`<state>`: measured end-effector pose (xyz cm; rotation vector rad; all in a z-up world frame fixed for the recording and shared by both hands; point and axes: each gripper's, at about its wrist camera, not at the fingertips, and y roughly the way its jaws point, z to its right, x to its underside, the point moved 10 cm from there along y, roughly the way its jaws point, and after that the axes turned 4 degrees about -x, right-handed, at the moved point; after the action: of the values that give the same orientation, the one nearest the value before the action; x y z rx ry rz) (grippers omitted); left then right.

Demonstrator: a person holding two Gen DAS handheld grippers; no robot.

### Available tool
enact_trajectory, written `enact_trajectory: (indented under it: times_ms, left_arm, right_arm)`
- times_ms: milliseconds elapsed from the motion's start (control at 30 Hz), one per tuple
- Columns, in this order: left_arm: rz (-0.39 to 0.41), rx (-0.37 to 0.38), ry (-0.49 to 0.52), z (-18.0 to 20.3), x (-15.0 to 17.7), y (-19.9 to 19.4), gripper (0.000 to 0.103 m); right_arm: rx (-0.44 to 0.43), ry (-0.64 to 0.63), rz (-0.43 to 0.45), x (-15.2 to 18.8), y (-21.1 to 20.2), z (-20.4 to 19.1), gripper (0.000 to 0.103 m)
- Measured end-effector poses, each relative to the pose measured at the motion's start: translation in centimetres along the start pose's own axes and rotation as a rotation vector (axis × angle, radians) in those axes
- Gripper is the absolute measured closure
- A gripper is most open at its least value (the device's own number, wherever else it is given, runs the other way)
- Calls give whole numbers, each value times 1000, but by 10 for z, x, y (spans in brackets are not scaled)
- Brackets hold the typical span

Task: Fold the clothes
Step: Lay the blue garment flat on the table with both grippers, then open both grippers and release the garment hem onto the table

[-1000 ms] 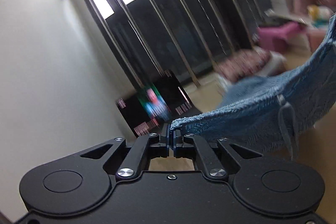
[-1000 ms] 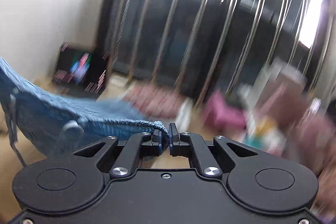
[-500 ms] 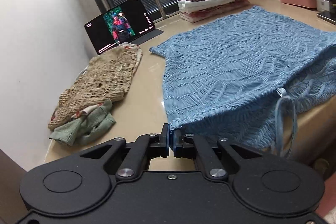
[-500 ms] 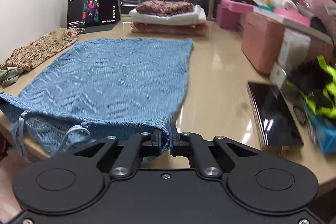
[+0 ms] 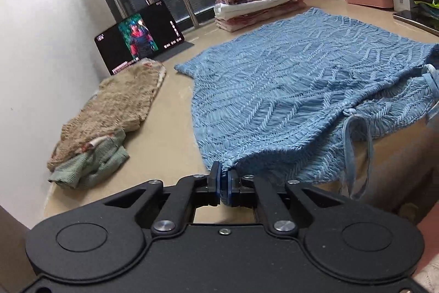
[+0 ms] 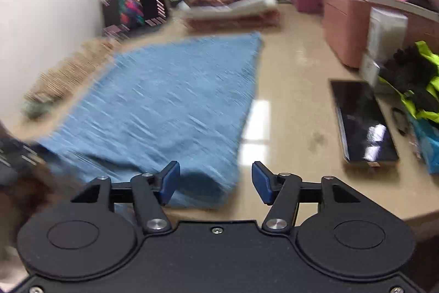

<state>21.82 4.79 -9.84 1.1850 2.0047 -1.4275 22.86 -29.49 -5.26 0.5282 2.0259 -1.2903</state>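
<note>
Blue knit garment (image 5: 288, 89) lies spread flat on the counter (image 6: 288, 106), waistband end draped over the near edge. Left gripper (image 5: 223, 184) is clamped on the near-left waistband corner; right gripper (image 6: 216, 183) has jaws apart, holding nothing. Fabric looks soft, light and limp, likely to sag, so grip corners or hem.

Blue knit garment (image 5: 288, 89) spread flat on table.

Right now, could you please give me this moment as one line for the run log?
stage: blue garment spread on table | left hand-held gripper: shut on garment corner | right hand-held gripper: open, empty | next: likely fold
</note>
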Motion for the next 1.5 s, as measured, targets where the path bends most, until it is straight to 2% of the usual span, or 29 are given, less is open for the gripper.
enact_trajectory:
  times_ms: [67, 100, 233, 300, 333, 367, 467, 533, 633, 700, 867, 900, 967, 1067, 1167, 1367, 1500]
  left_arm:
    - [13, 7, 15, 1, 1, -1, 92]
    - [18, 8, 23, 1, 1, -1, 92]
    - [45, 30, 45, 1, 2, -1, 92]
    - [53, 43, 46, 1, 3, 0, 92]
    - [55, 51, 45, 0, 3, 0, 92]
    - [55, 59, 44, 0, 3, 0, 92]
    - [57, 87, 47, -2, 3, 1, 92]
    - [62, 109, 38, -3, 4, 1, 91]
    - [72, 135, 33, -5, 6, 2, 91]
    - [72, 153, 17, -7, 6, 2, 91]
    - [75, 181, 13, -9, 7, 2, 91]
    - [74, 186, 13, -9, 7, 2, 92]
    - [74, 195, 16, -9, 7, 2, 92]
    - [76, 206, 21, -9, 7, 3, 92]
    - [77, 213, 15, -11, 6, 5, 92]
    - [93, 173, 45, -16, 1, 16, 92]
    - [99, 173, 42, -18, -2, 21, 92]
  right_arm:
    - [-68, -29, 31, -30, -11, -20, 29]
    - [-90, -67, 44, -46, -12, -33, 27]
    - [-213, -194, 52, -108, 12, -104, 27]
    - [-315, -228, 17, -135, 39, -146, 41]
    - [-356, -242, -14, -148, 56, -169, 59]
    - [-381, -259, -43, -159, 75, -190, 62]
    - [-361, -326, -122, -187, 140, -241, 59]
    - [-291, -359, -184, -195, 193, -260, 59]
    - [-173, -371, -273, -193, 271, -265, 62]
    - [-107, -334, -320, -188, 315, -259, 63]
    - [-37, -276, -384, -174, 382, -240, 65]
    - [-32, -275, -393, -171, 390, -239, 67]
    - [-6, -275, -404, -166, 400, -238, 90]
    - [38, -259, -408, -163, 414, -235, 100]
    - [55, -197, -362, -175, 424, -230, 101]
    - [57, -96, -278, -201, 440, -225, 103]
    - [34, -55, -265, -206, 453, -222, 103]
